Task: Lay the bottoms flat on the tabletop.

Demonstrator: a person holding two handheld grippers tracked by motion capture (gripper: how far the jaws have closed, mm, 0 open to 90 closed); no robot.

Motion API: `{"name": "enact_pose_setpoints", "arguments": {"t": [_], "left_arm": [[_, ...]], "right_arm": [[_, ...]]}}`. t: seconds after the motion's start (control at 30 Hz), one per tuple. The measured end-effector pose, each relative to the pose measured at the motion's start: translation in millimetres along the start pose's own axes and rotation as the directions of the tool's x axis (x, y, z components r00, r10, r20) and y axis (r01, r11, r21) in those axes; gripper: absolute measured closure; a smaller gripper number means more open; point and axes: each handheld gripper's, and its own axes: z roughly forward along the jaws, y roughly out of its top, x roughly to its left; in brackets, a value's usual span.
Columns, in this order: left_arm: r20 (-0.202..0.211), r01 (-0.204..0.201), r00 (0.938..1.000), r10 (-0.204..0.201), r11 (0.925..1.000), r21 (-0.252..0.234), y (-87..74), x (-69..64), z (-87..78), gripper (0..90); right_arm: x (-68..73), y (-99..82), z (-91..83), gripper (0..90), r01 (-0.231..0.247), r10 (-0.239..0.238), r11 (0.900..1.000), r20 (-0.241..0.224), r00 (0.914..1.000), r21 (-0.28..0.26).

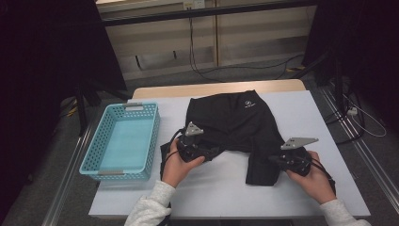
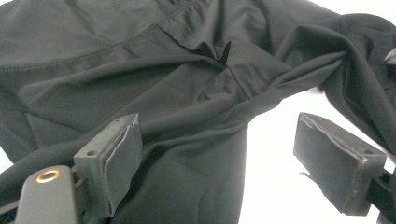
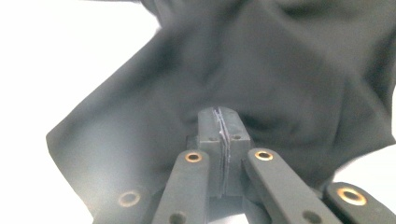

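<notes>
The desk (image 1: 301, 113) has a white top. On it lie black shorts (image 1: 230, 122), spread out just right of the blue basket (image 1: 123, 141). The basket has nothing in it. The step looks like folding the shorts, and it has only begun.

The right gripper (image 3: 223, 126) is at the leg of the shorts far from the basket. Its fingers (image 3: 208, 126) are pressed together, but I cannot tell if cloth is caught between them.

The left gripper (image 2: 224, 154) is at the side near the basket. Its fingers (image 2: 119, 158) are wide apart, over the cloth.

Next, I think the left fingers must close on the cloth.
</notes>
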Motion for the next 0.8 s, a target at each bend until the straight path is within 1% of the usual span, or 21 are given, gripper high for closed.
{"name": "enact_pose_setpoints", "arguments": {"t": [0.03, 0.1, 0.2, 0.27, 0.37, 0.47, 0.5, 0.53, 0.57, 0.6, 0.63, 0.67, 0.7, 0.73, 0.77, 0.8], "left_arm": [[0.004, 0.006, 1.0000, -0.006, 1.0000, 0.002, -0.4, -0.1, 0.7, 16.0], [0.002, 0.006, 1.0000, -0.006, 1.0000, 0.004, -1.1, -0.7, 2.2, 16.0], [0.005, -0.005, 1.0000, 0.005, 0.9999, 0.011, -1.0, -1.0, 2.1, 16.0], [0.004, 0.000, 1.0000, 0.000, 1.0000, 0.006, -1.0, -1.6, 2.1, 16.0], [0.008, 0.005, 1.0000, -0.005, 1.0000, 0.004, -1.1, -2.2, 2.7, 16.0], [0.015, 0.001, 0.9999, -0.001, 0.9999, 0.013, -1.6, -3.0, 4.0, 16.0], [0.015, 0.000, 0.9999, 0.000, 0.9999, 0.010, -1.9, -3.2, 4.5, 16.0], [0.015, 0.004, 0.9999, -0.004, 0.9999, 0.012, -2.1, -3.7, 5.1, 16.0], [0.013, 0.001, 0.9999, -0.001, 0.9999, 0.011, -2.1, -3.4, 5.2, 16.0], [0.013, 0.005, 0.9999, -0.005, 0.9999, 0.010, -2.2, -3.4, 5.1, 15.9], [0.013, 0.006, 0.9999, -0.006, 0.9999, 0.012, -2.3, -3.4, 5.0, 15.9], [0.015, 0.004, 0.9999, -0.005, 0.9999, 0.015, -2.1, -3.0, 4.6, 15.9], [0.013, -0.001, 0.9999, 0.001, 0.9999, 0.013, -2.0, -2.8, 4.1, 15.8], [0.017, 0.004, 0.9998, -0.004, 0.9999, 0.013, -1.8, -3.2, 3.7, 15.8], [0.016, -0.005, 0.9999, 0.005, 0.9999, 0.014, -1.3, -3.0, 3.0, 15.8], [0.017, 0.004, 0.9998, -0.004, 1.0000, 0.007, -1.2, -4.1, 3.1, 15.7]], "right_arm": [[-0.4, 5.3, -2.2, 89.6, -0.002, 0.002, 0.9996, -0.001, 1.0000, -0.027], [-0.7, 16.0, -3.2, 89.4, 0.011, -0.011, 0.9982, -0.005, 0.9999, -0.058], [-4.6, 26.0, 3.0, 89.0, 0.020, -0.020, 0.9976, 0.008, 0.9998, -0.067], [-7.8, 28.9, 10.0, 89.0, 0.008, -0.008, 0.9976, 0.007, 0.9999, -0.069], [-11.8, 31.0, 24.0, 89.0, 0.004, -0.003, 0.9993, 0.014, 0.9999, -0.036], [-14.8, 30.7, 39.0, 88.7, -0.019, 0.019, 0.9997, 0.014, 0.9997, -0.013], [-15.0, 30.3, 43.8, 88.1, -0.016, 0.016, 0.9999, 0.017, 0.9997, -0.002], [-14.4, 29.9, 48.2, 86.3, -0.022, 0.022, 0.9997, 0.015, 0.9996, 0.003], [-13.4, 29.0, 52.7, 81.4, -0.022, 0.022, 0.9997, 0.019, 0.9996, 0.010], [-12.0, 27.8, 56.9, 78.9, -0.011, 0.010, 0.9997, 0.036, 0.9993, 0.022], [-11.5, 27.4, 58.4, 75.4, -0.010, 0.010, 0.9999, 0.028, 0.9995, 0.001], [-11.0, 27.7, 58.6, 71.2, -0.007, 0.007, 1.0000, 0.028, 0.9996, -0.001], [-10.5, 27.6, 58.1, 64.7, 0.008, -0.008, 1.0000, 0.041, 0.9991, -0.001], [-10.2, 27.2, 57.6, 58.4, 0.012, -0.012, 0.9999, 0.052, 0.9986, -0.005], [-10.6, 26.6, 56.2, 57.2, 0.007, -0.006, 1.0000, 0.044, 0.9990, -0.007], [-10.8, 26.2, 53.7, 55.9, -0.008, 0.009, 0.9999, 0.034, 0.9994, -0.013]]}}
